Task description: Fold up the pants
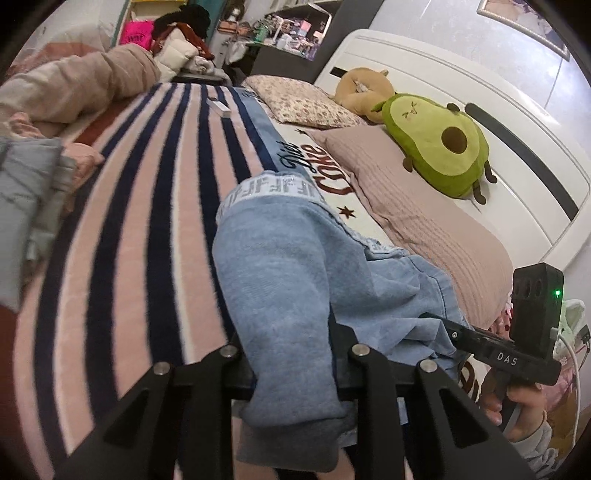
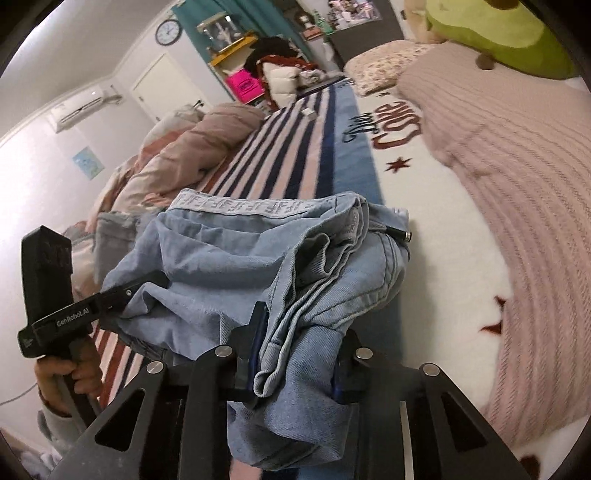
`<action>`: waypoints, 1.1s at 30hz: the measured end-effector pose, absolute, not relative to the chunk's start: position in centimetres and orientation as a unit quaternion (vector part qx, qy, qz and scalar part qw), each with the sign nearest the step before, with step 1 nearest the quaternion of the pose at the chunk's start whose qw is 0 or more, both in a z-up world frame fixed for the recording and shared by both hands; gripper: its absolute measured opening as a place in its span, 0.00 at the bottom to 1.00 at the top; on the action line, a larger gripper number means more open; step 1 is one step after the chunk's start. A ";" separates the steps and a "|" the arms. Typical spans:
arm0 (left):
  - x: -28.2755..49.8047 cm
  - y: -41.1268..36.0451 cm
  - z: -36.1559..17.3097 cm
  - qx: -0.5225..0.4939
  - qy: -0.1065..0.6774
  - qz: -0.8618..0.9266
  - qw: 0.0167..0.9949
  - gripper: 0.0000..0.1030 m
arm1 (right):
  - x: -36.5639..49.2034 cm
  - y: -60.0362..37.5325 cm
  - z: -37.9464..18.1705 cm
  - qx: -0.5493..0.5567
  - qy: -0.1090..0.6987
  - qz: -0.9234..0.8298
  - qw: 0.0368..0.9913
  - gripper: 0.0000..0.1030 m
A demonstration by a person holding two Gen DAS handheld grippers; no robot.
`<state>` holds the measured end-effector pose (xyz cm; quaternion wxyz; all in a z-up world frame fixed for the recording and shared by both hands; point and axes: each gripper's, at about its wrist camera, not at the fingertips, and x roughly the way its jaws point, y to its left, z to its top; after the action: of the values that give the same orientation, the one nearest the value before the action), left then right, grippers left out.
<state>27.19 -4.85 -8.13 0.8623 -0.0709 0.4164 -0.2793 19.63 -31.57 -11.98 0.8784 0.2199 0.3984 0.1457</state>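
Denim jeans (image 2: 258, 258) clamped by both: left gripper (image 1: 291, 373) & right gripper (image 2: 295, 369) closed on bunched cloth. Lift-to-fold step; next, carry it over w/ even tension and lay flat on bed (image 1: 147, 221).

A bed's white headboard (image 1: 461, 122) stands at right. On the bed lie a striped blanket (image 1: 147, 206), an avocado plush (image 1: 436, 147) and pillows. Far off: a wall clock (image 2: 168, 31), white door (image 2: 164, 86), air conditioner (image 2: 86, 105).

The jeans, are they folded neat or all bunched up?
Bunched up. The jeans hang crumpled between the left hand-held gripper and the right hand-held gripper.
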 end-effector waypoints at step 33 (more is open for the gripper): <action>19.6 4.5 -8.3 -0.083 0.408 -0.257 0.872 0.49 | 16.6 -21.7 -7.7 0.059 0.385 0.290 0.874 0.58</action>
<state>19.56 4.52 -8.25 0.8722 -0.0834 0.4080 -0.2565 16.56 -21.74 -7.66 0.8743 0.0590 0.3848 0.2898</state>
